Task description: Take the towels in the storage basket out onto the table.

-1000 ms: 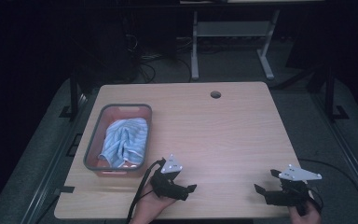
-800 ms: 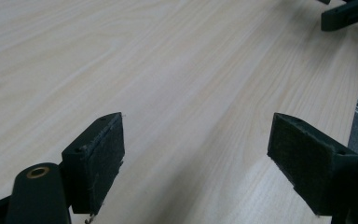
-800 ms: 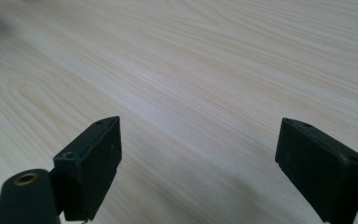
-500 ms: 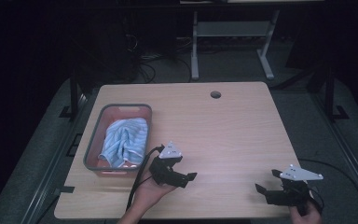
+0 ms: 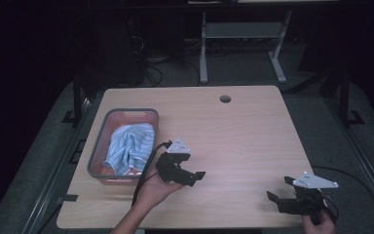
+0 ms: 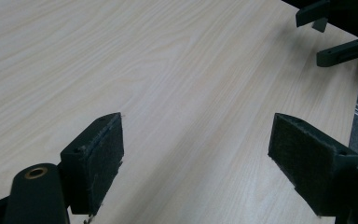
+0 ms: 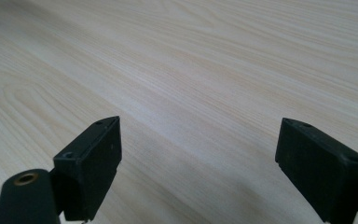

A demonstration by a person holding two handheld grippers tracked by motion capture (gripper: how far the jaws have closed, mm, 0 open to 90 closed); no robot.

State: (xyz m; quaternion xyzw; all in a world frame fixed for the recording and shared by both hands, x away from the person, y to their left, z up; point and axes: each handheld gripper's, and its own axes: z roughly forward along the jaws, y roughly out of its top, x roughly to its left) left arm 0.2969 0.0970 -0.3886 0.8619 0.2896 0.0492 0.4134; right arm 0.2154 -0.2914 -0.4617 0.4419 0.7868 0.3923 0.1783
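Looking like a lab or test room, w/ dim lighting all around. A plain light-wood desk (image 5: 253, 141) w/ a cable hole (image 5: 225, 99) is standing on grey carpet (image 5: 316, 105). Cables (image 5: 148, 73) are trailing on the floor behind it, near a white metal stand (image 5: 238, 34). Black frame legs (image 5: 343, 92) are flanking the desk.
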